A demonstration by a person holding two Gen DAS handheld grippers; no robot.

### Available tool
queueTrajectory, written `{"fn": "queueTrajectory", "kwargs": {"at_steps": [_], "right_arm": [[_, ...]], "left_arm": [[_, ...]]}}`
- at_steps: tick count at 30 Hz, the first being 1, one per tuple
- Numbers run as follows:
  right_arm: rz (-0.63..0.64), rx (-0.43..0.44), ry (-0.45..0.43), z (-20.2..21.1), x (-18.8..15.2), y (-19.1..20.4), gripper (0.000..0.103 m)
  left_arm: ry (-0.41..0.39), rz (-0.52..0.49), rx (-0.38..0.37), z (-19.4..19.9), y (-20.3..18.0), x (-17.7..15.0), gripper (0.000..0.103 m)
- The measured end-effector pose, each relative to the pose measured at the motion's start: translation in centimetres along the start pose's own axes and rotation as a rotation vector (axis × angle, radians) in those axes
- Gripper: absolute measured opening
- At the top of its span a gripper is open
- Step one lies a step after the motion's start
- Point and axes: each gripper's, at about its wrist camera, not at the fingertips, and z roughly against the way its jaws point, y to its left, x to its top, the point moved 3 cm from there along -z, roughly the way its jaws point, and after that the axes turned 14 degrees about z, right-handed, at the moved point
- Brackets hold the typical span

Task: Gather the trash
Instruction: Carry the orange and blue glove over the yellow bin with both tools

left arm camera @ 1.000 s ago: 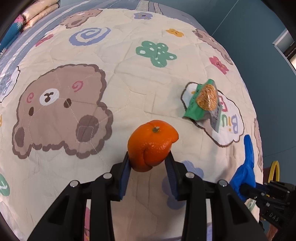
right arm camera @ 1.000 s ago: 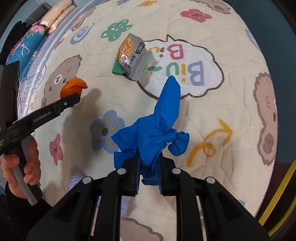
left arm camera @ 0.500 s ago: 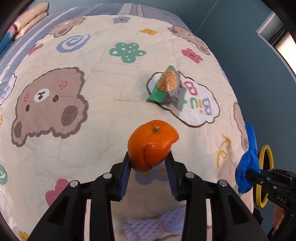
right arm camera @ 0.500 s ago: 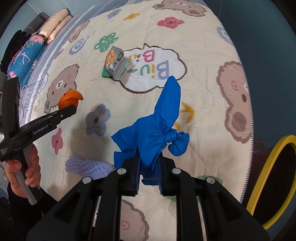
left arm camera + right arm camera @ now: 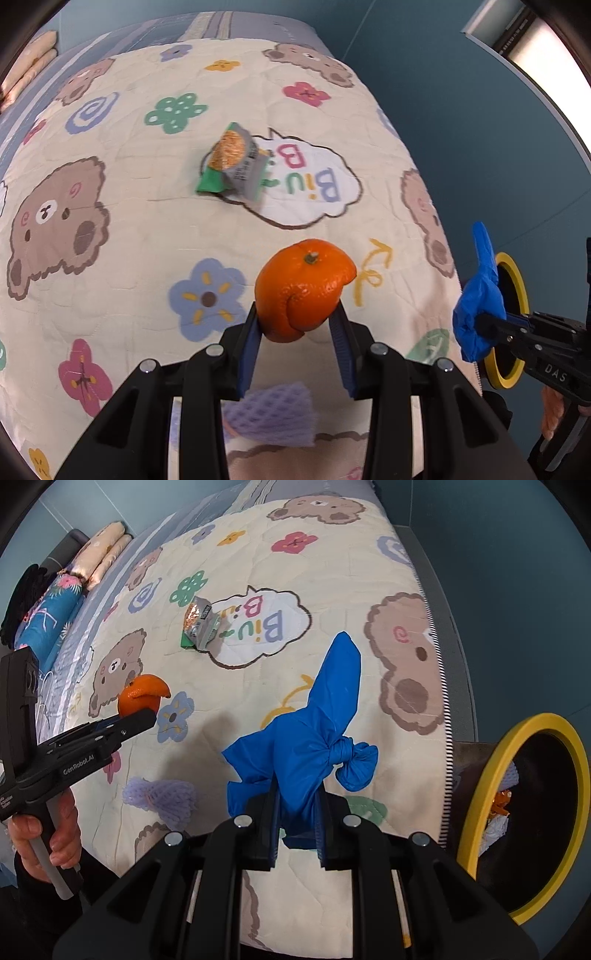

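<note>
The cream quilted bedspread (image 5: pixel 332 546) reads "Biu Biu"; the left gripper (image 5: pixel 297 325), marked "GenRobot.AI", clamps a hollow orange peel (image 5: pixel 303 288) above it, and the right gripper (image 5: pixel 297 808) pinches a knotted blue plastic glove (image 5: pixel 314 738). Since a second ago both have drawn back toward the bedspread's edge, revealing a purple foam fruit net (image 5: pixel 159 797) and a yellow-rimmed black bin (image 5: pixel 535 812). A green-and-grey snack packet (image 5: pixel 197 624) lies mid-bedspread.

A home bedroom: a bed (image 5: pixel 369 572) spread with a cartoon bear quilt (image 5: pixel 110 295), folded bedding (image 5: pixel 103 550) and a floral pillow (image 5: pixel 51 613) at its head, teal walls (image 5: pixel 461 110) around.
</note>
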Motion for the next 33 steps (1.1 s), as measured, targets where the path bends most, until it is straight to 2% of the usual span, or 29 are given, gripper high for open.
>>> {"fn": "queueTrajectory", "kwargs": {"at_steps": [20,33], "right_arm": [[-0.187,-0.061,-0.063,4.8,-6.2,-11.5,0.015],[-0.329,-0.107,-0.089,7.1,-10.8,-19.7,0.015]], "left_arm": [[0.072,-0.213,-0.086,-1.7,-15.3,-5.0,0.035],[0.133,-0.315,-0.149,-4.1,-23.8,-8.8,0.035]]}}
